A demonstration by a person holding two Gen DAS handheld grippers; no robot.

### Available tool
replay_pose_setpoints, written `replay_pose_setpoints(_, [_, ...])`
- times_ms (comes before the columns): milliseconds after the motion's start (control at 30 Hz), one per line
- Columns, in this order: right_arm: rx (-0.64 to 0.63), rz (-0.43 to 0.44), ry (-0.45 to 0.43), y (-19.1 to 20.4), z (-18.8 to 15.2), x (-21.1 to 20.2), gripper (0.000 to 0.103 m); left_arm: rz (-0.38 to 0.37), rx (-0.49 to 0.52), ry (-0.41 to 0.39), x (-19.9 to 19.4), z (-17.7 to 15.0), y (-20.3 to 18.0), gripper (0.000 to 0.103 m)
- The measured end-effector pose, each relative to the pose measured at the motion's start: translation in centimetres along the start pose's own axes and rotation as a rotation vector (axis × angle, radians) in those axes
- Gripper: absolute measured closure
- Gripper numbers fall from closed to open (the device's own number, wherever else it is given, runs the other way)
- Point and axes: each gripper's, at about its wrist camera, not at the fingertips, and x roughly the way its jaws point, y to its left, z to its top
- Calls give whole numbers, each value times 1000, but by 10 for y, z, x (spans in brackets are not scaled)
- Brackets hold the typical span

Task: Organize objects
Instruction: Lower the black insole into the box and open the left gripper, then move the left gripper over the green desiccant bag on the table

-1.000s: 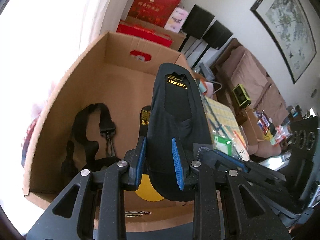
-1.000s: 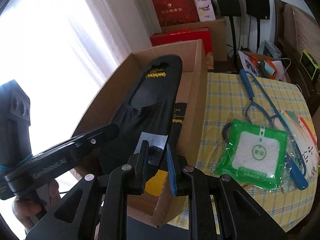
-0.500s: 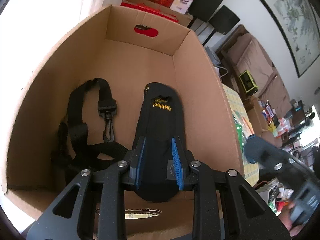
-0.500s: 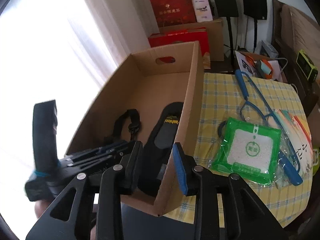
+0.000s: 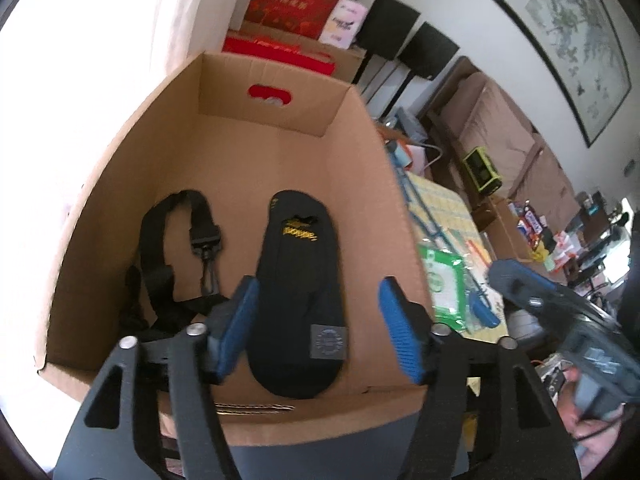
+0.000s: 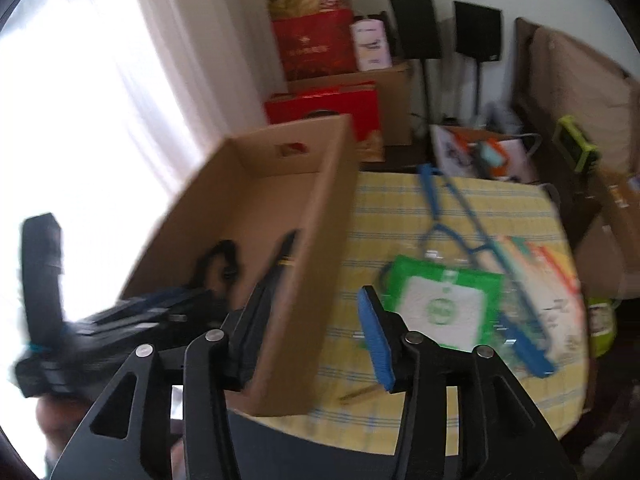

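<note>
A black fabric slipper [image 5: 298, 248] with yellow lettering lies flat on the floor of the open cardboard box [image 5: 360, 168], beside a black strap [image 5: 160, 248] with a clip. My left gripper [image 5: 318, 288] hovers over the slipper's heel end. Its jaws are opening, and the blue pads stand clear of the fabric on both sides. My right gripper [image 6: 308, 308] is outside the box with its jaws opening and nothing between them; the box's near right wall [image 6: 312, 260] shows behind the gap. The slipper's edge [image 6: 286, 256] peeks over that wall.
On the yellow checked tablecloth [image 6: 400, 208] right of the box lie a green packet [image 6: 440, 308], a blue hanger [image 6: 452, 208] and printed bags. Red gift boxes [image 6: 320, 48], two black stands and a sofa lie behind. A hand holds the other gripper [image 5: 560, 320].
The slipper, held above the box by both grippers, was lowered onto the box floor. The right gripper let go first and drew back to the right. The left gripper's jaws have now spread off it.
</note>
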Motion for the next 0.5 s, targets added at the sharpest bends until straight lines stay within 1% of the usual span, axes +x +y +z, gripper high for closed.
replay_pose_setpoints(67, [17, -17, 9, -11, -2, 2, 54, 9, 24, -9, -3, 0, -8, 39])
replay_pose_setpoints(133, [42, -14, 13, -22, -4, 3, 49, 12, 46, -17, -7, -1, -16, 32])
replay_pose_setpoints(200, [49, -37, 13, -31, -6, 3, 41, 4, 59, -24, -9, -3, -23, 28])
replay_pose_setpoints(267, [58, -57, 11, -40, -7, 2, 37, 1, 72, -32, -11, -4, -30, 26])
replay_pose_setpoints(333, [76, -67, 6, -52, -9, -1, 36, 3, 86, -37, -13, -5, -37, 22])
replay_pose_setpoints(433, [104, -78, 0, -68, -11, -6, 33, 5, 107, -39, -12, -7, -47, 20])
replay_pose_setpoints(467, [116, -76, -3, -72, -12, -8, 30, 3, 112, -37, -11, -7, -51, 20])
replay_pose_setpoints(500, [129, -71, -8, -78, -13, -10, 26, -6, 120, -34, -10, -7, -54, 14])
